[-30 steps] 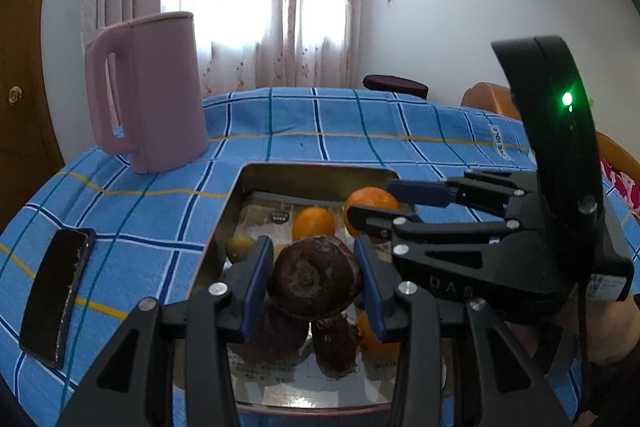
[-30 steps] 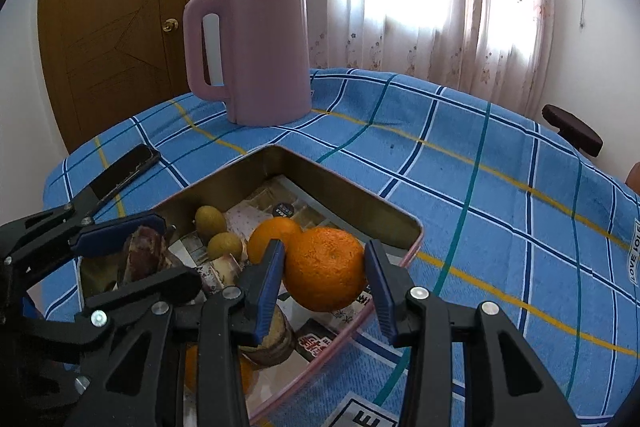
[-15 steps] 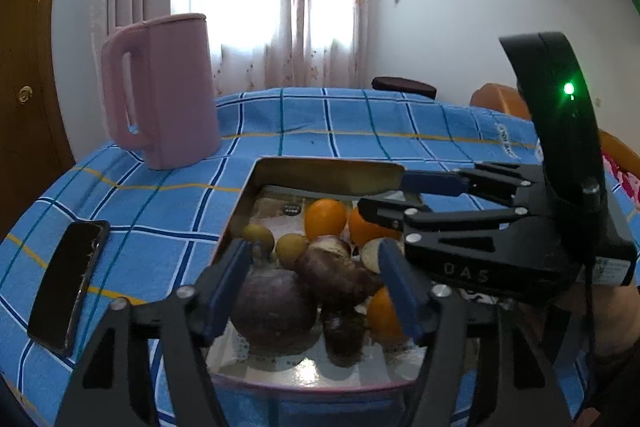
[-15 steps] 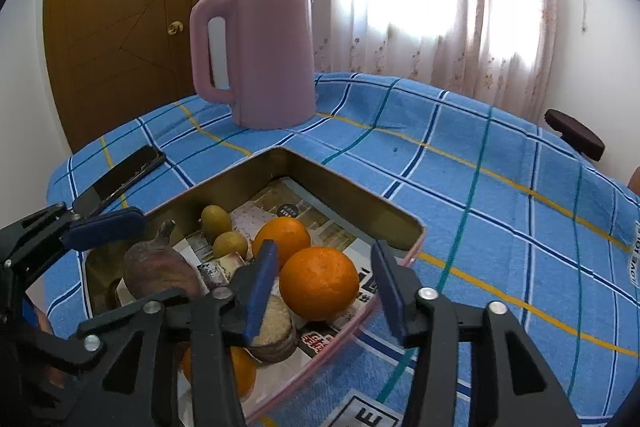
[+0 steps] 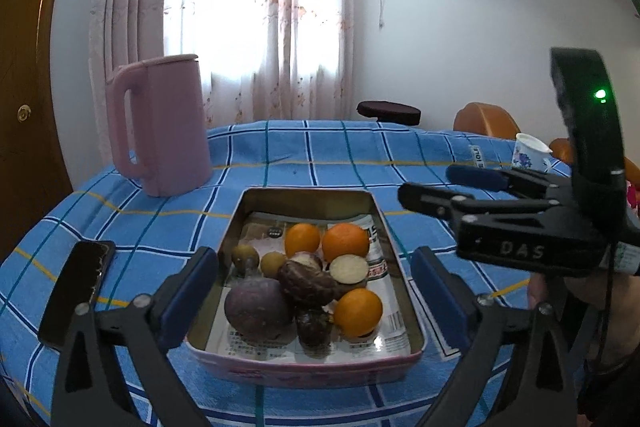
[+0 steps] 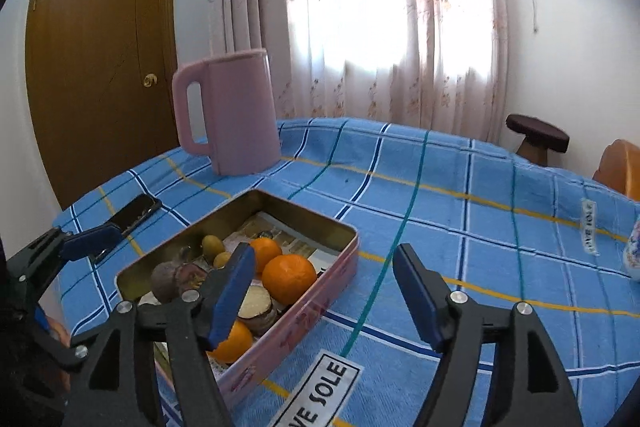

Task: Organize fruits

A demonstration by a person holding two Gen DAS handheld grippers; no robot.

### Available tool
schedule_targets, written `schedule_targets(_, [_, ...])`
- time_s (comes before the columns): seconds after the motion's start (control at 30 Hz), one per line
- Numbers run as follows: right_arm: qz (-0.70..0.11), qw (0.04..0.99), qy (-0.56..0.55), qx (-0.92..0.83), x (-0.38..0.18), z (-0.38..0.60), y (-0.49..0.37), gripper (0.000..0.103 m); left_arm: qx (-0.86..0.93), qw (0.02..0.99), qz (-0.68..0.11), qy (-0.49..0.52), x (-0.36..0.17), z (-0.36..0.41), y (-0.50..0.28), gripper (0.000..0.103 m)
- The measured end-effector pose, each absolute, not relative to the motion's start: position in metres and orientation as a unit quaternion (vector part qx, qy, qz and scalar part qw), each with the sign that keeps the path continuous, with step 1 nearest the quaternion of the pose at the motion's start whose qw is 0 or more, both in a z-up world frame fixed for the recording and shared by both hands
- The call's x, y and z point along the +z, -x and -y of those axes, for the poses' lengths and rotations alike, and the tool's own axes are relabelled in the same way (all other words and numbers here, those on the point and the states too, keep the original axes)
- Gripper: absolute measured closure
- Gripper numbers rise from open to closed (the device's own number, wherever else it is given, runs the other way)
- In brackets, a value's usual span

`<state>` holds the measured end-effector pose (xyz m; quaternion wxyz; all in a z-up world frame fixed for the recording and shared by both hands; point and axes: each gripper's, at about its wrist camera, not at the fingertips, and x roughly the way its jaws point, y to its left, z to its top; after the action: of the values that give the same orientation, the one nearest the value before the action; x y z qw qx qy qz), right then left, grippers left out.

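Note:
A pink metal tin (image 5: 304, 367) (image 6: 340, 269) lined with newspaper holds the fruit: several oranges (image 5: 345, 242) (image 6: 289, 278), a dark purple round fruit (image 5: 256, 311), a brown fruit (image 5: 306, 281), two small kiwis (image 5: 245, 254) and a cut half (image 5: 349, 267). My left gripper (image 5: 314, 301) is open and empty, raised in front of the tin. My right gripper (image 6: 324, 289) is open and empty, above the tin's right edge; it also shows at the right of the left wrist view (image 5: 424, 187).
A tall pink kettle (image 5: 160, 125) (image 6: 230, 111) stands behind the tin. A black phone (image 5: 78, 291) (image 6: 134, 213) lies to the tin's left. A floral cup (image 5: 530, 151) stands at the far right. The blue checked cloth (image 6: 460, 219) covers the table.
Both grippers opened, dropping the dark brown fruit and the orange into the tin, then lifted back and away from it.

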<state>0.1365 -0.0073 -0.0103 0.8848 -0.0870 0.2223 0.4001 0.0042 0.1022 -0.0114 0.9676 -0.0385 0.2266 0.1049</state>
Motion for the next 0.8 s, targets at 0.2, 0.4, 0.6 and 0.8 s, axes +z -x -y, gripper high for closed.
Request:
schedule_targets(0.2, [-0.197, 0.893, 0.100, 0.393, 0.001, 0.016, -0.119, 0.027, 0.108, 0.969, -0.218, 0.040, -0.006, -0.104, -0.001, 0.003])
schedule_targets(0.4, [-0.185, 0.895, 0.104, 0.392, 0.007, 0.020, -0.109, 0.026, 0.109, 0.970, -0.215, 0.041, -0.003, -0.103, 0.001, 0.002])
schedule_targets(0.6, [-0.178, 0.898, 0.103, 0.389, 0.011, 0.024, -0.103, 0.025, 0.110, 0.970, -0.211, 0.042, -0.001, -0.104, 0.003, 0.002])
schedule_targets(0.8, [-0.172, 0.900, 0.104, 0.387, 0.015, 0.029, -0.096, 0.025, 0.110, 0.971, -0.209, 0.040, 0.001, -0.101, 0.005, 0.000])
